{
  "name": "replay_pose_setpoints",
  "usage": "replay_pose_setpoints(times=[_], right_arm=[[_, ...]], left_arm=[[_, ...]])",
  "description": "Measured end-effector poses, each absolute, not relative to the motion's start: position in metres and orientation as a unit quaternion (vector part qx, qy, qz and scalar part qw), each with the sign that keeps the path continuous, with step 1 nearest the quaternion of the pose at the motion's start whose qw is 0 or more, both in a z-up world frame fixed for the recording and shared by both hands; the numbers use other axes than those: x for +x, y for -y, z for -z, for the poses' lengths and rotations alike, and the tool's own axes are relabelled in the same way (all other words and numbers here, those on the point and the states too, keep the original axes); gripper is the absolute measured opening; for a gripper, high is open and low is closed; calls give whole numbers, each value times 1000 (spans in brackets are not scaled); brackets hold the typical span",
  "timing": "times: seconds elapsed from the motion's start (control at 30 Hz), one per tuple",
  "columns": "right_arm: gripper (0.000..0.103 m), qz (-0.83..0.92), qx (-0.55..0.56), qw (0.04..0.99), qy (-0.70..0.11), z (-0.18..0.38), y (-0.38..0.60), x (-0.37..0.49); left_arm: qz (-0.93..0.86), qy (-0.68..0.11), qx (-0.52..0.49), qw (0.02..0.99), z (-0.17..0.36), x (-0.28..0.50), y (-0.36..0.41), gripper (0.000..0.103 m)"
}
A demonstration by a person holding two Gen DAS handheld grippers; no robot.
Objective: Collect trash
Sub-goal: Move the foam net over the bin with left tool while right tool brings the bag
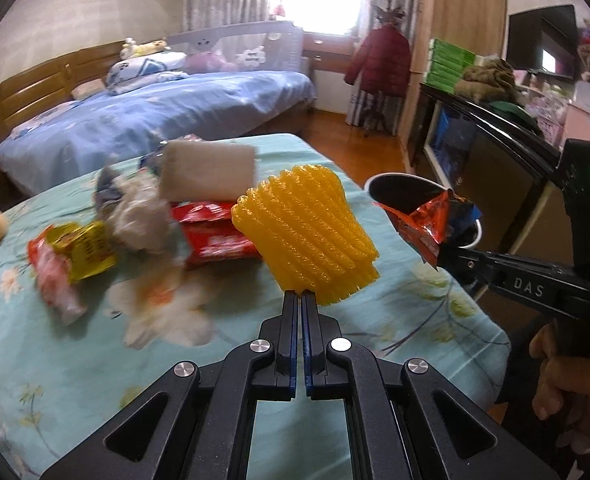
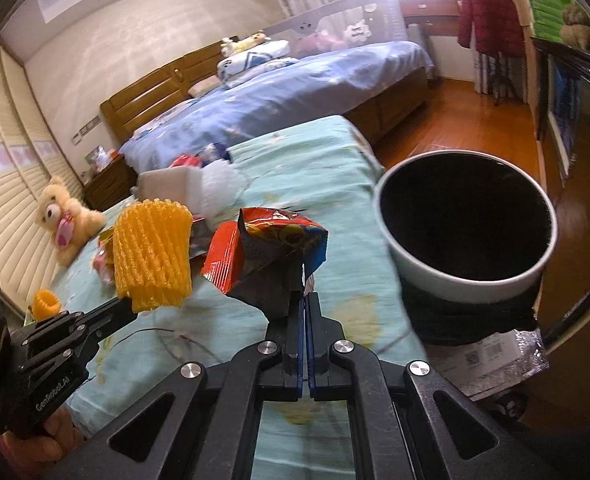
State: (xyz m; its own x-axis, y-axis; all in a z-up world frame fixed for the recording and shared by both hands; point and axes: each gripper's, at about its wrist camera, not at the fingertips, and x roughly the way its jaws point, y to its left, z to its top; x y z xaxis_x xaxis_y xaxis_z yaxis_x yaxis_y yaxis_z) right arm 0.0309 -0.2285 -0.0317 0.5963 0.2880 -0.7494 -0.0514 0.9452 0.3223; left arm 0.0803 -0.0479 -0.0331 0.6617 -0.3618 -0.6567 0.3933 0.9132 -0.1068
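My left gripper is shut on a yellow foam fruit net, held up over the teal floral bedspread. In the right wrist view the same yellow net hangs at the left from that gripper. My right gripper is shut on a crumpled red and blue snack wrapper, just left of the round bin with its dark inside. Seen from the left wrist, the wrapper sits at the bin's rim, pinched by the right gripper.
More trash lies on the bedspread: a red wrapper, a yellow-red packet, crumpled tissue and a beige sponge-like block. A teddy bear and another yellow net are at the left. A dark cabinet stands right.
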Motion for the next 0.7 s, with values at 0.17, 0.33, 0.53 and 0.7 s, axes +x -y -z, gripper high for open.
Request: replay_pose_setpoints(times=[0.17, 0.33, 0.53, 0.7], right_arm=[[0, -72, 140, 885, -437, 32, 253, 36], [0, -49, 147, 886, -437, 32, 275, 41], [1, -25, 153, 884, -442, 37, 302, 49], [1, -11, 152, 881, -448, 40, 317, 56]], left_arm=[[227, -356, 27, 906, 32, 95, 60, 0], [241, -360, 29, 901, 34, 110, 68, 1], [250, -362, 40, 897, 34, 125, 78, 1], [255, -362, 47, 895, 31, 135, 90, 1]])
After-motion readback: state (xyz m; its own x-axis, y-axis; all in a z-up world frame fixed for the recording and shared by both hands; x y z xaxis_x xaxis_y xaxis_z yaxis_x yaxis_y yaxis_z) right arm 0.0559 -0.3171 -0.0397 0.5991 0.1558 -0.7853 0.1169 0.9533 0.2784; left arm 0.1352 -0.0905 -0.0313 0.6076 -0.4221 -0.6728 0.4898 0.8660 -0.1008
